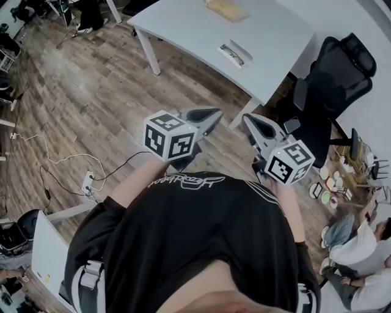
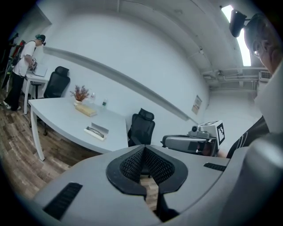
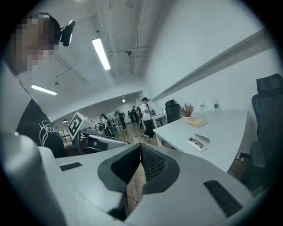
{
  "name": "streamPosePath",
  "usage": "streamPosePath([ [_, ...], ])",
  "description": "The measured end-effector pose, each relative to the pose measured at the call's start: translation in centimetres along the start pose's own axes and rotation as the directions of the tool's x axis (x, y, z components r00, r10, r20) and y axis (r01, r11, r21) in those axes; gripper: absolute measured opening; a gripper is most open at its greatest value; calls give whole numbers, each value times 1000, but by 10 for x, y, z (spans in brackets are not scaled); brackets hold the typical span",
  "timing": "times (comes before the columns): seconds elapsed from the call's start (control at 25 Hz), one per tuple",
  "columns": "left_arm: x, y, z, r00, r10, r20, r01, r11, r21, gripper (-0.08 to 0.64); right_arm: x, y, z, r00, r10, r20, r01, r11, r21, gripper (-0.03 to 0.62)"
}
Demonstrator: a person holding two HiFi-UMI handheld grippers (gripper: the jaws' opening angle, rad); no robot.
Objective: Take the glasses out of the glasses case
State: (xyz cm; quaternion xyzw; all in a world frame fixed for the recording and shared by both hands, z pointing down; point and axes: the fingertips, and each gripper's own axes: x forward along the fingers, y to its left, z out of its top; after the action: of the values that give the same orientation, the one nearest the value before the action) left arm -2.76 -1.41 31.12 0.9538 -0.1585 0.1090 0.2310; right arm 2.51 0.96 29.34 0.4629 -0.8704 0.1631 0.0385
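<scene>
Shirt (image 1: 201, 244): my black top with white lettering fills the lower head view (it lies closest to the lens).
Left gripper (image 1: 215, 112): I hold it out in front of my chest, over the floor. Its jaws are pressed together at the tips with nothing between them; its own view (image 2: 143, 148) shows only floorboards through the slot behind the tips.
Right gripper (image 1: 248, 118): level with the left one and near it. Its jaws are likewise closed tip to tip and empty, as its own view (image 3: 140, 145) confirms.
Marker cubes: one on each gripper, left (image 1: 169, 136) and right (image 1: 289, 161), just ahead of my shirt.
Glasses case (image 1: 235, 54): it lies open on the table, lid raised, near the edge facing the chair and well apart from both grippers.
Glasses (image 1: 231, 54): dark-framed, lying inside the case.
Table (image 1: 195, 27): white with white legs, ahead of me.
Tan box (image 1: 226, 8): on the table's far side, apart from the case.
Office chair (image 1: 330, 85): black, beside the table's corner, to my right.
Floor (image 1: 91, 92): wood-patterned planks, with a white cable (image 1: 61, 160) trailing across it at my left.
</scene>
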Motion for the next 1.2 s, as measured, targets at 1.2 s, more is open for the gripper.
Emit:
streamPosePath([
  [1.2, 143, 173, 57, 990, 135, -44, -140, 981, -135, 8, 140, -199, 18, 985, 143, -95, -132, 985, 114, 9],
])
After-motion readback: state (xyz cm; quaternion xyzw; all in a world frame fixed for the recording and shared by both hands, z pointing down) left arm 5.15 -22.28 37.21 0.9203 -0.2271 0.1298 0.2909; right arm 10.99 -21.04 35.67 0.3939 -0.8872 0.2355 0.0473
